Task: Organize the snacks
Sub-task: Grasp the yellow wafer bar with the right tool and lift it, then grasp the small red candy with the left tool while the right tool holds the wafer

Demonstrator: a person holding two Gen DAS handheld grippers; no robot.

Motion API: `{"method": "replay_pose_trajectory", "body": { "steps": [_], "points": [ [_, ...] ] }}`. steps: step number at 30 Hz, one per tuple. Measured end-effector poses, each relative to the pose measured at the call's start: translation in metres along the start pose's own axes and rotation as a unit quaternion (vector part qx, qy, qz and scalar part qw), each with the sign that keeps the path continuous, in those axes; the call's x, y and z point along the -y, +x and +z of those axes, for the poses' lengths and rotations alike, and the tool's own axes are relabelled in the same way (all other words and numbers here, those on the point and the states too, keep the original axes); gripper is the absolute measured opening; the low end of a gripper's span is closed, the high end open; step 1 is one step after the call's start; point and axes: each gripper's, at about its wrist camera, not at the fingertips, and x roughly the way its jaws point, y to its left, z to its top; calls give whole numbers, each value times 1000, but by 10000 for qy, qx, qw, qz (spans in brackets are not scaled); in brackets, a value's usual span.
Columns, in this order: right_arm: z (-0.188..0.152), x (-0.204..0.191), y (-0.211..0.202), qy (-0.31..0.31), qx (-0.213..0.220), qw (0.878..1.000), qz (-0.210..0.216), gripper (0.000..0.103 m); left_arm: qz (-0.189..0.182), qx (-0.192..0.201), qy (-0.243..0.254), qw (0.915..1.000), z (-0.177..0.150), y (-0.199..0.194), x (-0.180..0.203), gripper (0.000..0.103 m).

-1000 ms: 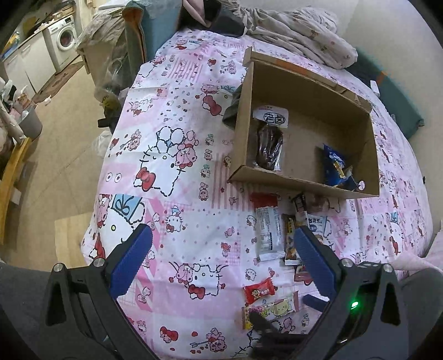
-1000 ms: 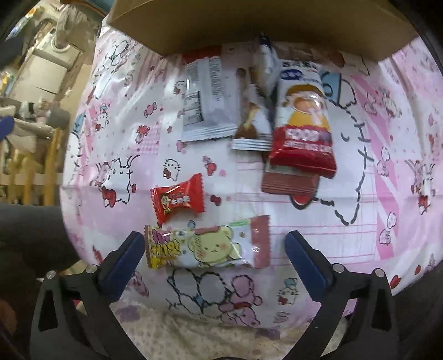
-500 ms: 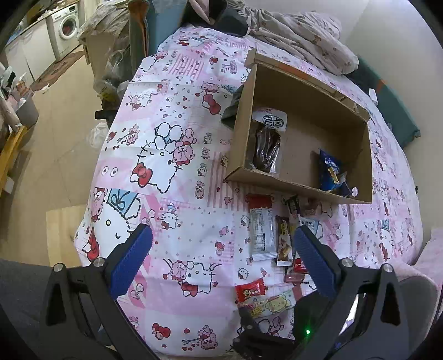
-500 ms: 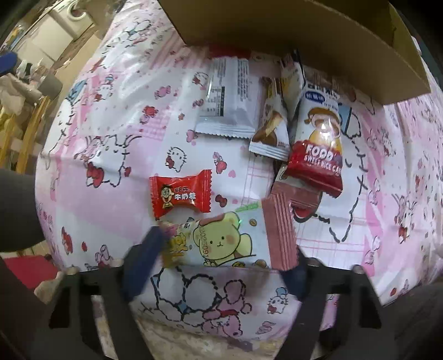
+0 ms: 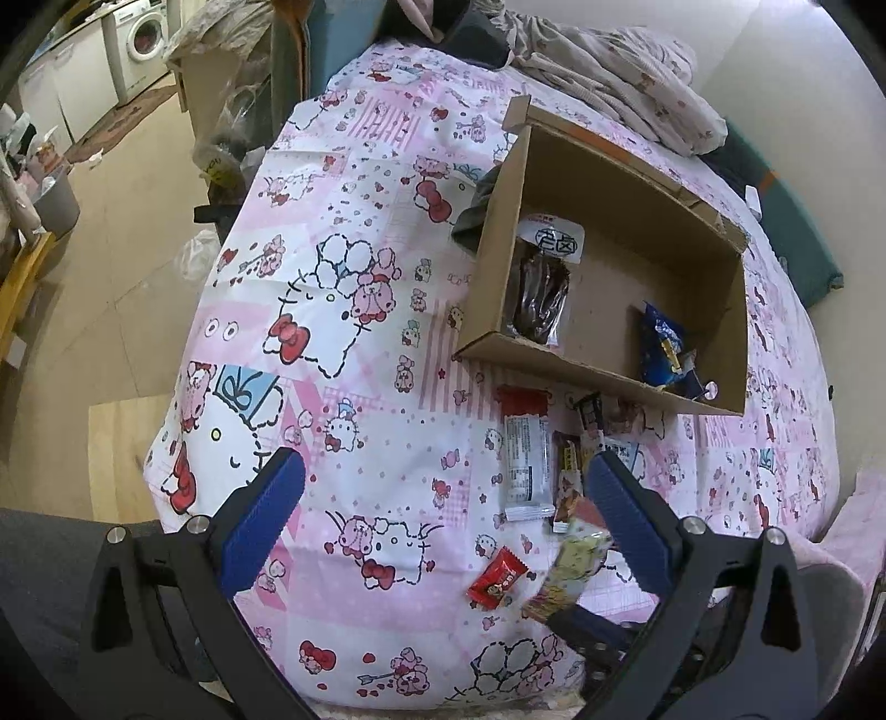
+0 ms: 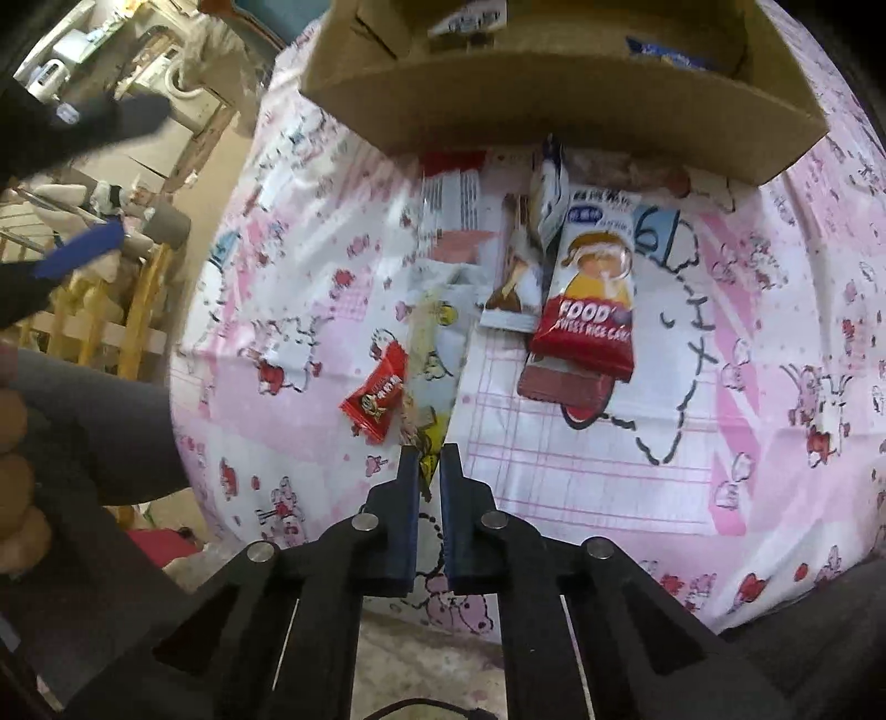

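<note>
Clamped tight on one end of a long yellow cartoon-print snack packet, the right gripper has its blue pads nearly meeting, with the wrapper pinched edge-on between them and hanging slightly blurred above the bedsheet. Over to the other side, the left gripper hangs with its jaws spread wide and nothing in them. To my eye the step is carrying this packet to the cardboard box, which already holds a dark bag and a blue packet. Doing it well probably means lifting high enough for the dangling wrapper to clear the box's near wall, then letting go only once it is over the floor of the box; a thin end-grip like this could slip if swung fast. A small red candy lies just beside the held packet, and a red rice-cake pack with several others sits near the box. It all rests on a soft pink cartoon sheet over a bed, with a washing machine far off.
</note>
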Motion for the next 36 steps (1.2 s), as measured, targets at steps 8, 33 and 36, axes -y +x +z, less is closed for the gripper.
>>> {"method": "replay_pose_trajectory", "body": {
  "steps": [8,33,36],
  "points": [
    [6,26,-39,259,611,9975,246,5,109,-681,238,9973,-15,30,6,100],
    [8,62,-74,747,1384,9855,636,4,-1,-1772,1440,9736,-70,86,54,12],
    [10,62,-78,767,1443,9839,728,4,-149,-1349,1250,9828,-54,60,50,12]
  ]
}}
